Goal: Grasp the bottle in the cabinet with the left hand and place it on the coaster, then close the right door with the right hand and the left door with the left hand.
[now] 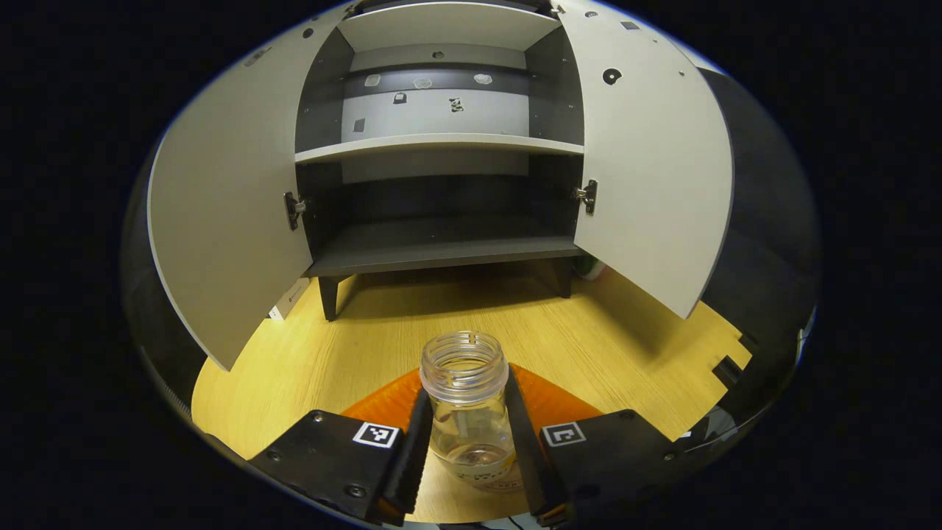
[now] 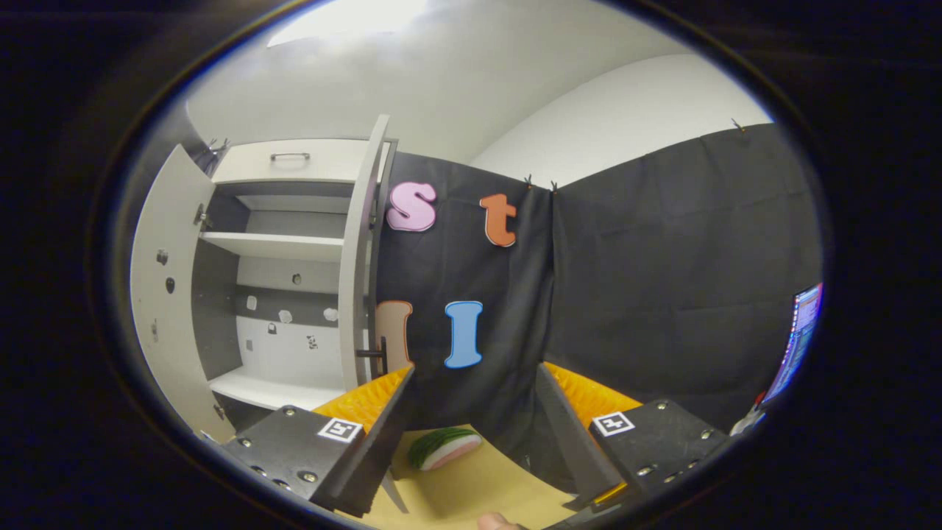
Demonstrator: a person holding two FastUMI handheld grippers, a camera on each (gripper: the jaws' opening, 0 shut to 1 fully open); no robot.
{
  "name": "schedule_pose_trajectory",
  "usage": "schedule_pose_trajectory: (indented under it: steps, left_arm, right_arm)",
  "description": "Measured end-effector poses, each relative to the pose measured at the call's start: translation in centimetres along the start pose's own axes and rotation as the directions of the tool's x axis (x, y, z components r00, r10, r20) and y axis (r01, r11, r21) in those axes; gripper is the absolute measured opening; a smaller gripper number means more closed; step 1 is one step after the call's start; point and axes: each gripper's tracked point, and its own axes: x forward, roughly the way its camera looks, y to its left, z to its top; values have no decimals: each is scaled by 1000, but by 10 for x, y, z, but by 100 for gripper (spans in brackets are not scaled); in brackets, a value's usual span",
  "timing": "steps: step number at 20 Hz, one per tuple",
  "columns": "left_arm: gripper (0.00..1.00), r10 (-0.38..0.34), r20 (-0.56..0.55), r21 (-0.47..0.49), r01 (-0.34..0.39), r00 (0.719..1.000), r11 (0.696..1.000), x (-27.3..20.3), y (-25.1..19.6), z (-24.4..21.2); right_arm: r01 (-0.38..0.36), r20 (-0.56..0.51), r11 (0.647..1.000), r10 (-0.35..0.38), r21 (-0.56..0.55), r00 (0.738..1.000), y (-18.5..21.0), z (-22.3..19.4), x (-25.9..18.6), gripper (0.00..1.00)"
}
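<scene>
Left gripper view, lower centre: my left gripper (image 1: pixel 469 449) is clamping the clear bottle (image 1: pixel 468 401), label unreadable, over the orange coaster (image 1: pixel 559 405); cabinet (image 1: pixel 441 147) is standing open above. My right gripper (image 2: pixel 471 442) is gaping wide, holding nothing.

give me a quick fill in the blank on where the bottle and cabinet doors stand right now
1. The left gripper has its fingers on either side of the clear ____.
2. The bottle has no ____ on its threaded neck.
3. Both doors of the cabinet stand ____.
4. The right gripper is ____, holding nothing.

Missing words: bottle; cap; open; open
</scene>
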Motion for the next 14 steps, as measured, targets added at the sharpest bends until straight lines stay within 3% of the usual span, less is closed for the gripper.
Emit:
schedule_pose_trajectory:
  steps: [5, 7, 8, 10, 11, 12, 14]
  left_arm:
    - [61, -29, -10, -18, 29, 1000, 999, -2, -7, -6]
    - [65, -34, -14, -25, 33, 999, 999, -3, -10, -8]
    - [67, -33, -18, -26, 32, 999, 999, -4, -10, -10]
    - [69, -29, -30, -23, 29, 999, 999, -6, -11, -14]
    - [72, -30, -33, -22, 29, 999, 999, -7, -11, -16]
    - [82, -30, -35, -23, 29, 999, 999, -8, -11, -16]
    - [84, -24, -37, -29, 23, 999, 999, -9, -10, -16]
  right_arm:
    - [-20, -10, 1000, 20, -14, 1000, 9, -4, -1, 98]
    - [-24, -15, 999, 24, -21, 1000, 11, -6, -1, 93]
    - [-26, -18, 999, 26, -22, 1000, 12, -7, 0, 98]
    - [-29, -21, 999, 28, -22, 999, 13, -9, 0, 98]
    - [-30, -23, 999, 29, -22, 999, 14, -10, 1, 92]
    - [-31, -25, 999, 30, -22, 999, 15, -11, 1, 98]
    - [-35, -34, 999, 34, -21, 999, 16, -15, 3, 98]
